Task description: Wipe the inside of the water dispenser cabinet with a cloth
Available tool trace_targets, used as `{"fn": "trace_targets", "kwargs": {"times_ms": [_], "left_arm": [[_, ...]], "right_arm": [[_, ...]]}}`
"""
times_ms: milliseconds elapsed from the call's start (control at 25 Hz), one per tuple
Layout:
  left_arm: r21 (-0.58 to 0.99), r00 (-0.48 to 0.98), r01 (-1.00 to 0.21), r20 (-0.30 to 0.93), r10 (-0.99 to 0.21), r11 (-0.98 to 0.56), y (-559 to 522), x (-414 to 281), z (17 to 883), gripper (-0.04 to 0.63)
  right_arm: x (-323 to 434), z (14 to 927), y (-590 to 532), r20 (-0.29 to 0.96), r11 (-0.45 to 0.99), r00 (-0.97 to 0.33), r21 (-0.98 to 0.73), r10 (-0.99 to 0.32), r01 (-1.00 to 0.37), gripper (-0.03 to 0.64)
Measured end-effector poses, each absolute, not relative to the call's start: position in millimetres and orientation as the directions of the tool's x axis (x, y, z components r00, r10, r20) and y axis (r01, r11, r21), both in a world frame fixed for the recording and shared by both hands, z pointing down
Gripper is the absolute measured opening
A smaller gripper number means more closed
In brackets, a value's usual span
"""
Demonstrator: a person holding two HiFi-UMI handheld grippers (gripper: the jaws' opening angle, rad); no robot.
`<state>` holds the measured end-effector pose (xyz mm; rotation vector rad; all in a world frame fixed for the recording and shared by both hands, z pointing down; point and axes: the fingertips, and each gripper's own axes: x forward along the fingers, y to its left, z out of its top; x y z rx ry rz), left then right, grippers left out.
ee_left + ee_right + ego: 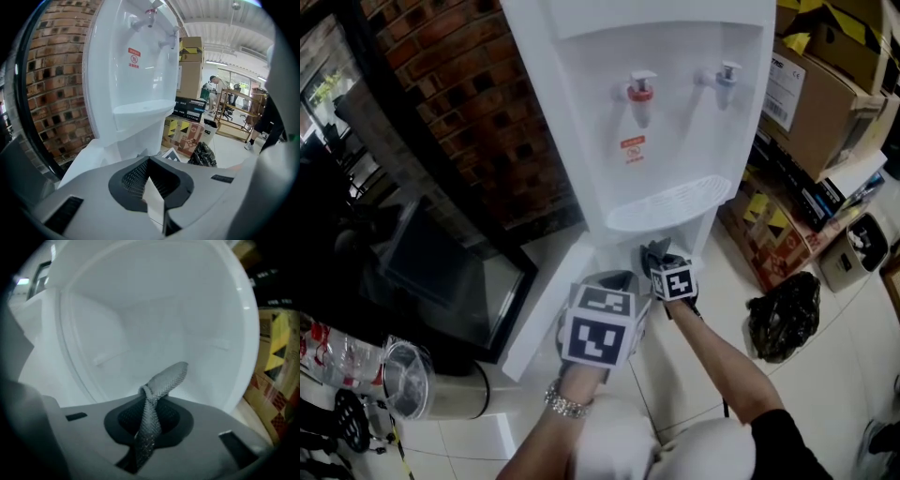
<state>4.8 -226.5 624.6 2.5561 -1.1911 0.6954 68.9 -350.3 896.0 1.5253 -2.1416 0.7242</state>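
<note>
A white water dispenser (661, 122) with a red and a blue tap stands against a brick wall. Its lower cabinet door (546, 314) is swung open to the left. My right gripper (662, 265) is at the cabinet mouth, shut on a grey cloth (655, 251). In the right gripper view the cloth (164, 378) sticks up out of the right gripper (149, 416) before the white cabinet interior (154, 319). My left gripper (616, 279) hovers beside the door, low in front of the dispenser (136, 84). A white sliver shows between the jaws of the left gripper (152, 190).
Cardboard boxes (825, 103) are stacked to the right of the dispenser, with a black bag (783, 314) on the tiled floor before them. A dark glass-fronted unit (441, 272) and a metal bin (408, 380) stand to the left. The brick wall (478, 112) is behind.
</note>
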Motion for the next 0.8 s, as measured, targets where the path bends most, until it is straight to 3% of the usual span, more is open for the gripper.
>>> {"fn": "trace_targets", "kwargs": {"times_ms": [200,400,600,800], "left_arm": [[0.008,0.55,-0.773,0.506,-0.664,-0.634,-225,-1,621,0.002],[0.013,0.556,-0.772,0.496,-0.667,-0.635,-224,-1,616,0.002],[0.019,0.568,-0.764,0.493,-0.658,-0.645,-223,4,616,0.002],[0.028,0.577,-0.758,0.495,-0.649,-0.652,-222,8,618,0.002]], "right_arm": [[-5,883,-332,0.567,0.423,-0.431,-0.155,-0.702,-0.893,0.029],[52,920,-330,0.651,0.315,-0.293,-0.086,-0.701,-0.945,0.03],[140,918,-336,0.657,0.174,-0.128,0.005,-0.743,-0.985,0.03],[147,904,-339,0.628,0.156,-0.124,-0.004,-0.768,-0.988,0.029]]}}
